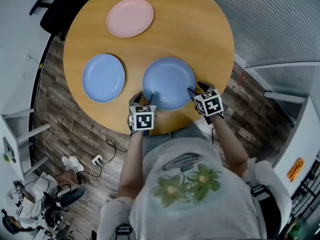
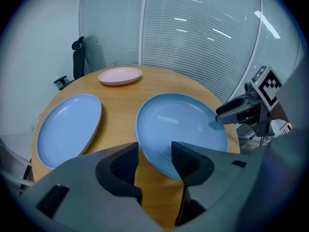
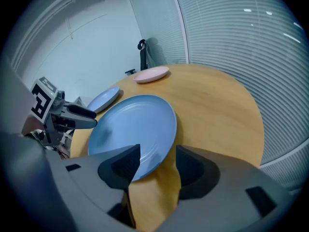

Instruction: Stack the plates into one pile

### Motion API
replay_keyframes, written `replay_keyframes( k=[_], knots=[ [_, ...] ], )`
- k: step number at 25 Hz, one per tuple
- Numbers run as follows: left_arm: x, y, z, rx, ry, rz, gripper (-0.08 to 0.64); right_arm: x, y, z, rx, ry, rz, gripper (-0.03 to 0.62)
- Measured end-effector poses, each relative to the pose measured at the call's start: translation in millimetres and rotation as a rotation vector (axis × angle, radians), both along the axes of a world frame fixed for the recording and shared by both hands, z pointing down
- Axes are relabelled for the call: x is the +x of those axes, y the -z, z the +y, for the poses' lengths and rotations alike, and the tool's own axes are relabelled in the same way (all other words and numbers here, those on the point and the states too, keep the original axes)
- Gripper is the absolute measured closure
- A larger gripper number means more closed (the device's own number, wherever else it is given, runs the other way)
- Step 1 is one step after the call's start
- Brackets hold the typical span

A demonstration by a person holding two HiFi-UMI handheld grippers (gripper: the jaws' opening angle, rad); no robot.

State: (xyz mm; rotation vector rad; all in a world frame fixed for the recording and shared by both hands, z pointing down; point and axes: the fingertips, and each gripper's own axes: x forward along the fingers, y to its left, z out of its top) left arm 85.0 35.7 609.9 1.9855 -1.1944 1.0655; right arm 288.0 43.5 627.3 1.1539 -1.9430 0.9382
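Observation:
Three plates lie apart on a round wooden table [image 1: 210,39]: a pink plate [image 1: 130,17] at the far side, a blue plate [image 1: 103,77] at the left, and a second blue plate [image 1: 169,83] nearest me. My left gripper [image 1: 145,99] is at that near plate's front-left rim, jaws open, with the rim of the plate [image 2: 183,124] running under its right jaw. My right gripper [image 1: 196,89] is at the plate's front-right rim, also open, its left jaw over the edge of the plate [image 3: 135,127]. Neither gripper holds anything.
A dark office chair [image 1: 55,11] stands beyond the table's far-left edge. Cables and a power strip [image 1: 97,159] lie on the wood floor to my left. A wall of blinds [image 1: 280,19] runs along the right side. The table edge is right below both grippers.

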Motion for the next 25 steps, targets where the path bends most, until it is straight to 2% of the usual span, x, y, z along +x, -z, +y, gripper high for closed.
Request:
replay_keyframes(
  k=[9, 14, 17, 25],
  knots=[
    [13, -29, -2, -0.054, -0.067, -0.013, 0.333, 14, -26, 15, -0.080, -0.098, -0.036, 0.377],
    [15, -40, -2, -0.046, -0.077, -0.052, 0.413, 16, -36, 26, -0.108, -0.133, -0.050, 0.390],
    [13, -41, -4, -0.033, -0.077, -0.040, 0.436, 18, -39, 28, -0.101, -0.140, -0.011, 0.456],
    [-1, -33, -10, -0.038, -0.091, -0.005, 0.437, 5, -23, 24, -0.090, -0.166, -0.010, 0.456]
  ],
)
